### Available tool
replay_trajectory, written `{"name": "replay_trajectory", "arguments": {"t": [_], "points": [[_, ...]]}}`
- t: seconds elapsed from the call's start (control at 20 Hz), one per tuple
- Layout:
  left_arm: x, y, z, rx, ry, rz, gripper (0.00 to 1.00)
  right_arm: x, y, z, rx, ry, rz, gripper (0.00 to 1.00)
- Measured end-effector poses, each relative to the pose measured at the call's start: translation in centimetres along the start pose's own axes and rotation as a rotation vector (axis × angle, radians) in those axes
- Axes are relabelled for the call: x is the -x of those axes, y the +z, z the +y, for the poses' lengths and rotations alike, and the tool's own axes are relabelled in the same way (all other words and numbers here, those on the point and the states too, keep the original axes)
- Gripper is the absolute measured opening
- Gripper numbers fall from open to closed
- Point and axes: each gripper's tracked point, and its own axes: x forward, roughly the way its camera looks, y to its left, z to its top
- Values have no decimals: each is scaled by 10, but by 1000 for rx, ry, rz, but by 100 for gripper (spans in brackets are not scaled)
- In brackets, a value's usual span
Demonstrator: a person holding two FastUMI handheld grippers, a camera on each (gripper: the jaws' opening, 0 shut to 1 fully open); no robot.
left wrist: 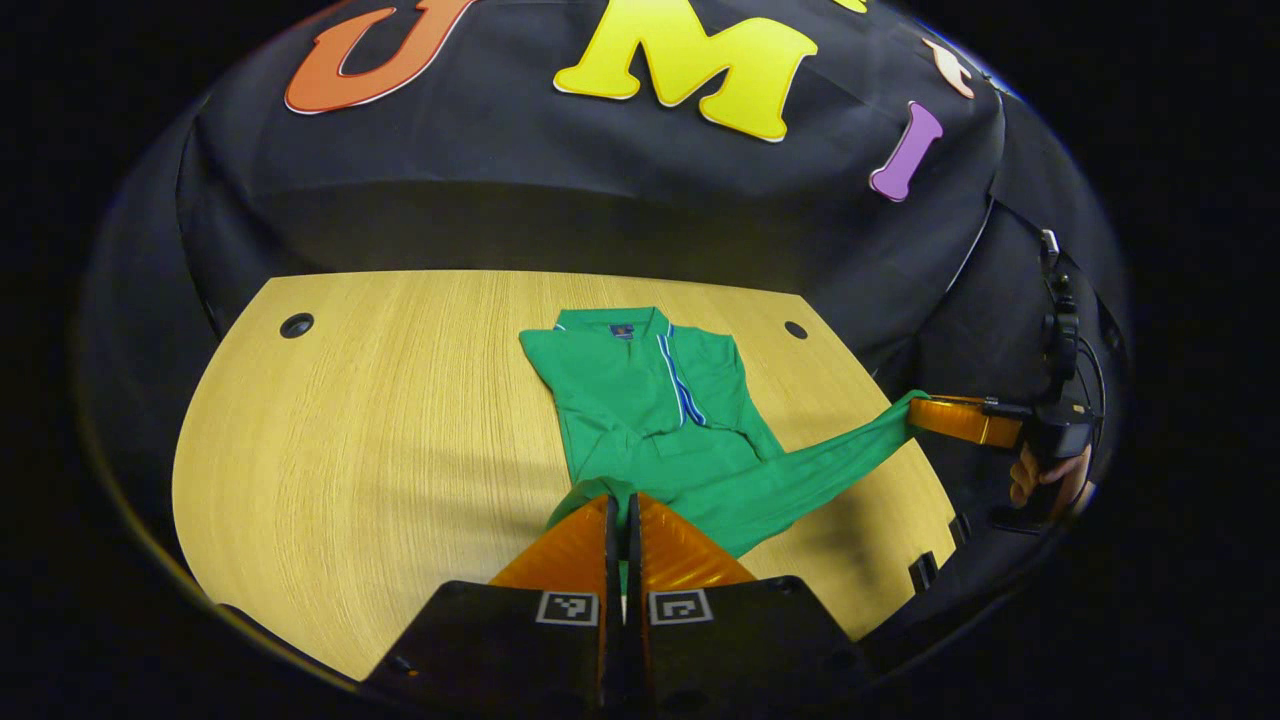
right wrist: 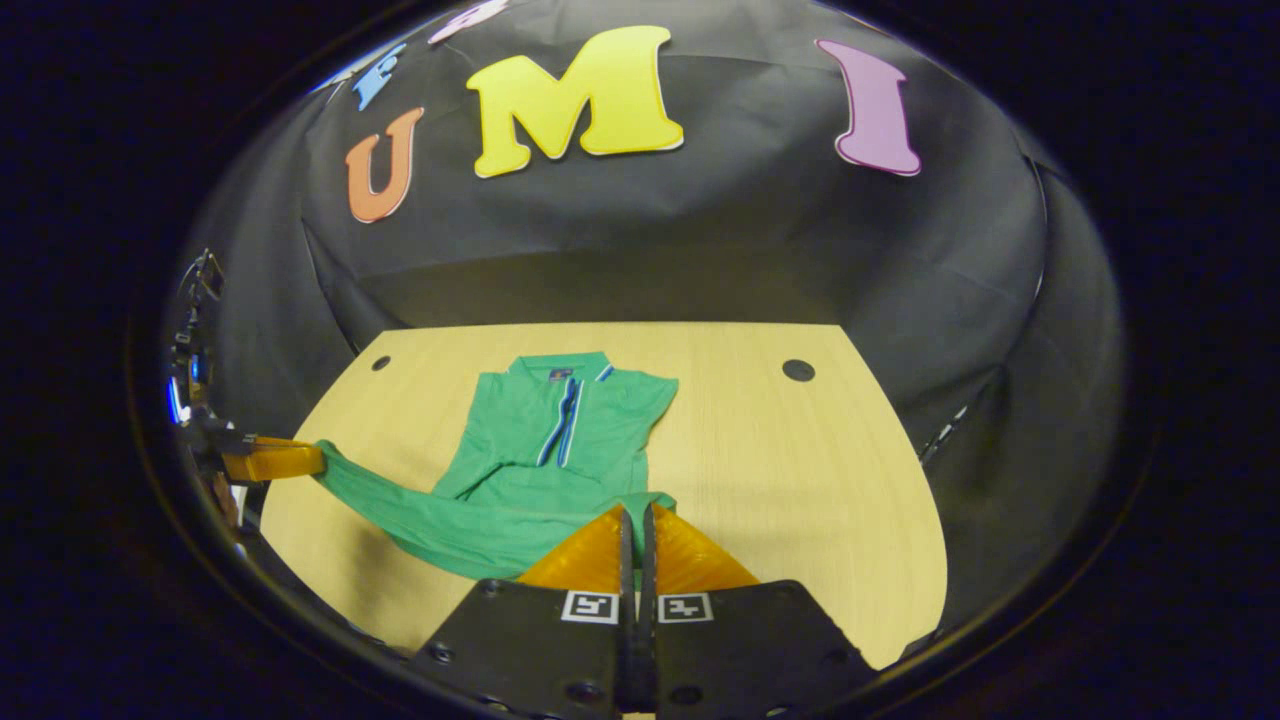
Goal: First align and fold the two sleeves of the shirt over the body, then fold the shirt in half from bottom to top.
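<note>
Gripping green knit shirt [left wrist: 640, 400] hem | left tongs [left wrist: 621, 500], right tongs [right wrist: 634, 512] clamped | wood-grain table [left wrist: 380, 420]

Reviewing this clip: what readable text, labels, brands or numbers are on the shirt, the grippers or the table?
None can be read.
Neck label inside the green shirt's collar: too small and blurred to read.
Square tags on the left gripper and on the right gripper: black-and-white patterns, no letters or numbers.
Table: bare wood, no writing.
</note>
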Motion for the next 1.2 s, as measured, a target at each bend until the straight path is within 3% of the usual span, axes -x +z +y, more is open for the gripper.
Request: {"name": "replay_trajectory", "arguments": {"t": [0.45,0.75,1.2], "points": [[-71,68,23,-1,42,-58,6,-72,64,-4,40,38,-4,0],[-121,95,52,57,90,-93,6,-126,107,-12,56,19,-22,0],[-176,134,87,121,160,-176,6,-201,139,-11,51,54,-37,0]]}}
